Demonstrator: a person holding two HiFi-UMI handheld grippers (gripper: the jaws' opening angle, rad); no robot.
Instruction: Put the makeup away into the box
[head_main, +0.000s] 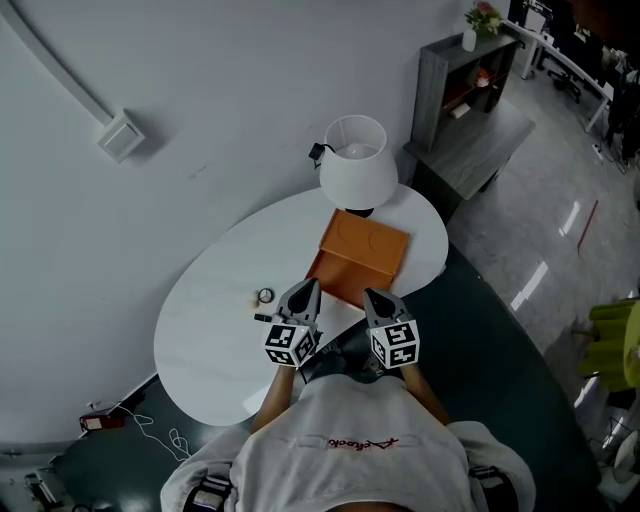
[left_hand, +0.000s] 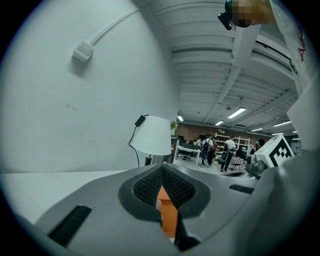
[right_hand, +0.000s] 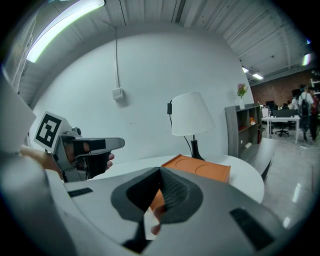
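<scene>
An orange box (head_main: 362, 255) lies with its lid down on the white oval table (head_main: 210, 340), just ahead of both grippers. A small round makeup item (head_main: 265, 296) sits on the table left of the box, and a small dark piece (head_main: 262, 318) lies beside the left gripper. My left gripper (head_main: 305, 291) is shut with nothing in it, near the box's near left corner. My right gripper (head_main: 376, 299) looks shut and empty at the near right corner. In the right gripper view the box (right_hand: 200, 167) lies ahead, with the left gripper (right_hand: 75, 147) at the left.
A white-shaded lamp (head_main: 357, 165) stands right behind the box, its cable running to the wall. A grey shelf unit (head_main: 465, 75) stands at the back right. Cables and a red item (head_main: 100, 420) lie on the dark floor at the left.
</scene>
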